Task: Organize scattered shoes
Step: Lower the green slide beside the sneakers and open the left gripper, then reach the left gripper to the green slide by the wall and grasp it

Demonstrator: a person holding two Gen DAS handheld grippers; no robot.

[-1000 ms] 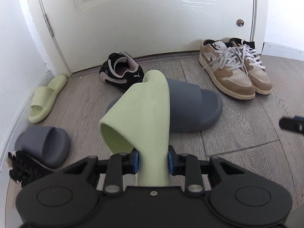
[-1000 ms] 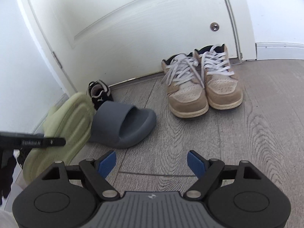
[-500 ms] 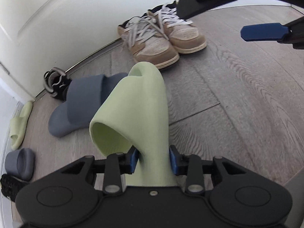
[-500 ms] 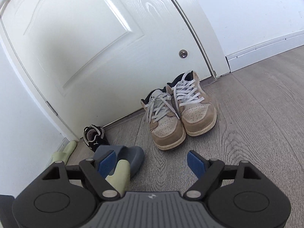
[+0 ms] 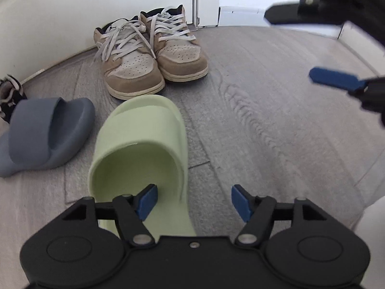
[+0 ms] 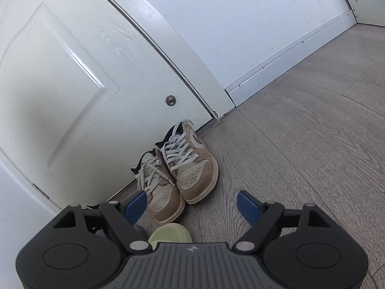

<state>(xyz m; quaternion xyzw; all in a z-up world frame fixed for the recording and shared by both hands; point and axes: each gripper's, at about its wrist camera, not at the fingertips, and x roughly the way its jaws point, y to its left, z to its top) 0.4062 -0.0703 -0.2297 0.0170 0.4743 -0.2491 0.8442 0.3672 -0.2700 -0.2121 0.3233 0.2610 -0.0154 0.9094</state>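
The left tool (image 5: 193,202) stands wide open and grips nothing. The green slide (image 5: 142,132) lies flat on the wood floor (image 5: 264,120) directly under and ahead of it, toe pointing away. The slide's heel end runs beneath the tool body. The tool's left pad hangs over the slide's footbed, while its right pad sits clear of the slide's edge with bare floor below, so neither pad presses the slide.

Just left of the green slide, ahead and to the left of this tool, is 1 grey slide (image 5: 43,134), near it but apart. Beyond that, at the far left edge, part of a black sneaker (image 5: 9,94) shows. Straight ahead past the green slide's toe, a pair of 2 tan sneakers (image 5: 149,57) sits side by side with heels toward the white door (image 6: 72,72).

The right tool (image 6: 192,206) is also spread wide, with nothing between its 2 blue pads. The tan pair lies just ahead of it, slightly left of centre. The green slide's toe peeks out below its body.
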